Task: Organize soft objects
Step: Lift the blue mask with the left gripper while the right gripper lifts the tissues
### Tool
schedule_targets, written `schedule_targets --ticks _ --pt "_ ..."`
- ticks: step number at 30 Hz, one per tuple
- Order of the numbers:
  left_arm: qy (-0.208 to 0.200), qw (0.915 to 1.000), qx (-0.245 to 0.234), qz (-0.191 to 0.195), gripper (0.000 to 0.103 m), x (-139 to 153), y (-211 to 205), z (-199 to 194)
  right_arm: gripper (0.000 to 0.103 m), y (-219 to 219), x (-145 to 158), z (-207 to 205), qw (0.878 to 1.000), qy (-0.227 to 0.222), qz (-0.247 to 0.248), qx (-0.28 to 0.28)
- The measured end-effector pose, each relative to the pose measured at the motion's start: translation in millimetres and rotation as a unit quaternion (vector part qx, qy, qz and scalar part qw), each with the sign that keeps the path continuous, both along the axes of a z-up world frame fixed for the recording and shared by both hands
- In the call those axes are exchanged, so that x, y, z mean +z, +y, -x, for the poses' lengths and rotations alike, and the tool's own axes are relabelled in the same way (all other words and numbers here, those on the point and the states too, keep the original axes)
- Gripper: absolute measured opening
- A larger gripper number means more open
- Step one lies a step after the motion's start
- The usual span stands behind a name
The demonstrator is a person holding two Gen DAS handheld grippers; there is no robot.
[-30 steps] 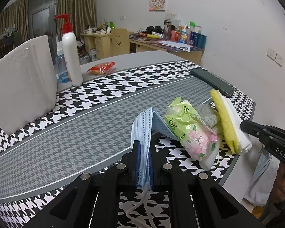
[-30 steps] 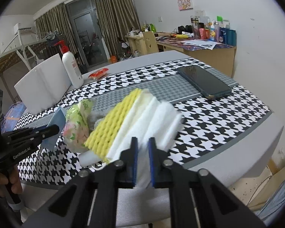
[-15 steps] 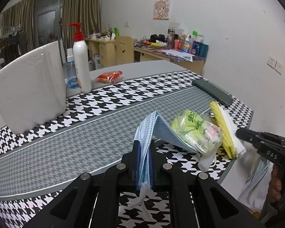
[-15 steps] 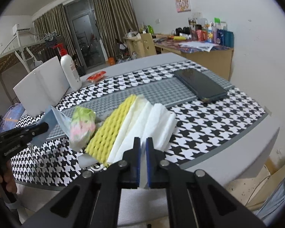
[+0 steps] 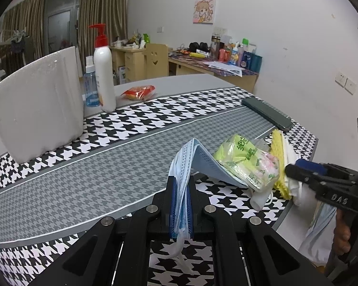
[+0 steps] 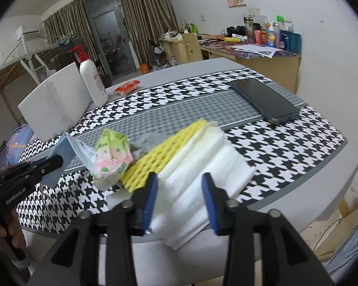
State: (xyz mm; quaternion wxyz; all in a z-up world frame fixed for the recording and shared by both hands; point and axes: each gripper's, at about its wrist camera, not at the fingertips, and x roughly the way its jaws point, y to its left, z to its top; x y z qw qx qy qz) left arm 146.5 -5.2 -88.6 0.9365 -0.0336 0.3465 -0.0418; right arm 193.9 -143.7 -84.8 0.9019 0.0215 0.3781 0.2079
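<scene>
My left gripper (image 5: 181,186) is shut on a bundle of light blue face masks (image 5: 198,159), which arch up from the jaws and rest against a green tissue pack (image 5: 248,164). Right of the pack lies a yellow sponge sheet (image 6: 160,157) beside a stack of white foam sheets (image 6: 202,166) at the table's near edge. The jaws of my right gripper (image 6: 179,176) are opening. The white stack lies between them, and the pads no longer pinch it. My right gripper (image 5: 291,169) also shows at the right of the left wrist view.
A dark phone (image 6: 265,100) lies on the houndstooth table runner (image 6: 286,147) beyond the foam. At the far left stand a white block (image 5: 35,109), a pump bottle (image 5: 103,71) and a small spray bottle (image 5: 90,88). A red snack packet (image 5: 138,91) lies behind.
My right gripper's jaws, pinched on the white foam sheets before, have spread apart and let them go. The left gripper keeps hold of the masks, and the tissue pack has tipped lower.
</scene>
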Motion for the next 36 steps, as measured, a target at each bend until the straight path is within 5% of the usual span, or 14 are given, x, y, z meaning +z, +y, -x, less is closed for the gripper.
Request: schedule_targets --ticks 5,11,14,36 --pt "0.001 1.0000 -0.007 0.000 0.009 -1 -1 1 0.051 2 -7 0 1.000 0.008 0.006 -0.008" --pt "-0.001 0.9999 -0.014 0.002 0.009 -2 -3 2 0.018 -4 -10 3 1.000 0.018 -0.005 -0.008" --pt "-0.003 0.9999 -0.014 0.002 0.009 -2 -3 5 0.010 -9 -8 6 1.000 0.017 -0.014 -0.012" --pt "-0.060 0.9981 -0.008 0.016 0.009 43 5 24 0.008 -11 51 27 0.997 -0.062 -0.048 0.001"
